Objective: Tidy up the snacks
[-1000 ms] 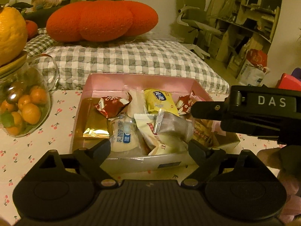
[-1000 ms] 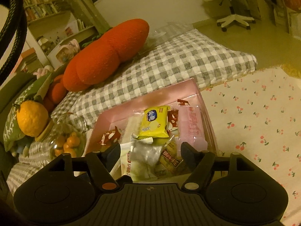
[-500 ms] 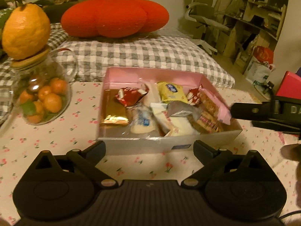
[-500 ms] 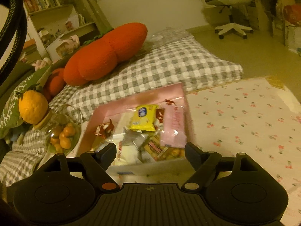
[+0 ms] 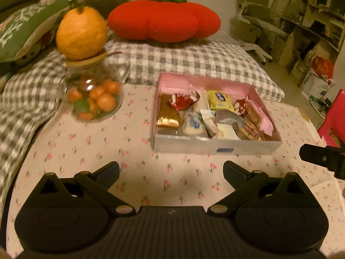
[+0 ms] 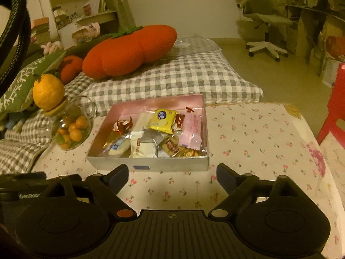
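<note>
A pink-lined snack box [image 5: 215, 149] [image 6: 151, 165] stands on the cherry-print tablecloth, holding several wrapped snacks: a yellow packet [image 5: 220, 100] [image 6: 162, 118], a gold packet [image 5: 168, 114], a red-and-white wrapper [image 5: 182, 101] and a pink packet [image 6: 190, 132]. My left gripper [image 5: 171, 169] hovers in front of the box, its jaws opening wide with nothing between them. My right gripper [image 6: 172, 173] also hangs in front of the box, jaws opening, only bare cloth between them. Part of the right gripper shows at the right edge of the left wrist view.
A glass jar of small oranges [image 5: 92, 95] [image 6: 71, 129] with a large orange fruit [image 5: 80, 36] on its lid stands left of the box. Behind lie a checked cushion [image 5: 194, 62] and a red pumpkin-shaped pillow [image 5: 163, 20]. A red stool [image 6: 336, 108] is at the right.
Both grippers have drawn back and risen from over the box, which now lies farther ahead. Their jaws have spread wider. The snacks stay in the box.
</note>
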### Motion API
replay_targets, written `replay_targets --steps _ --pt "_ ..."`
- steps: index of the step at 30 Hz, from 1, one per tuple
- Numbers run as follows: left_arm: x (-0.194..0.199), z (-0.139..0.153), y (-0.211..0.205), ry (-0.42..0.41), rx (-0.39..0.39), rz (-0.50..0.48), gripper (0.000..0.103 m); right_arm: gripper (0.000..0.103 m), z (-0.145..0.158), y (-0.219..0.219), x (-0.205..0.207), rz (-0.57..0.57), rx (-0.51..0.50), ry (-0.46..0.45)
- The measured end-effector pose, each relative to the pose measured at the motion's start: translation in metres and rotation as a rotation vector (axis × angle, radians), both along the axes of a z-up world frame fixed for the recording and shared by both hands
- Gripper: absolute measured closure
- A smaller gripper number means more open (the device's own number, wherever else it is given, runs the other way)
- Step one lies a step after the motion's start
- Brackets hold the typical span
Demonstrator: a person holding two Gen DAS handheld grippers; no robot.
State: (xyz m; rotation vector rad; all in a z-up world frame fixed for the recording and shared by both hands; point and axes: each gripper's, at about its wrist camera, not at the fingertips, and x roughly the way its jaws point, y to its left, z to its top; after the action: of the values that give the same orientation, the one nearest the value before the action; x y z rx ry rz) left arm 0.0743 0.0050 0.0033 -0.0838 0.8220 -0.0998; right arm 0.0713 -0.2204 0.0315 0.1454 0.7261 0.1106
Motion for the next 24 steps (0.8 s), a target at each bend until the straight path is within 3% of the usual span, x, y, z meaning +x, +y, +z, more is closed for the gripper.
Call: replay_targets --steps 7,15,24 --pt "-0.022 -0.001 -0.006 0.021 0.069 -0.007 0.0 0.009 -0.004 0.006 -0.018 -0.007 -0.024 0.046" --pt "-0.034 0.002 -0.008 0.043 0.083 -0.016 0.0 0.009 -0.014 0.008 -0.024 -0.017 -0.043 0.108" --pt "-0.04 0.008 -0.012 0.015 0.089 0.007 0.0 0.009 -0.013 0.013 -0.031 0.004 -0.074 0.082"
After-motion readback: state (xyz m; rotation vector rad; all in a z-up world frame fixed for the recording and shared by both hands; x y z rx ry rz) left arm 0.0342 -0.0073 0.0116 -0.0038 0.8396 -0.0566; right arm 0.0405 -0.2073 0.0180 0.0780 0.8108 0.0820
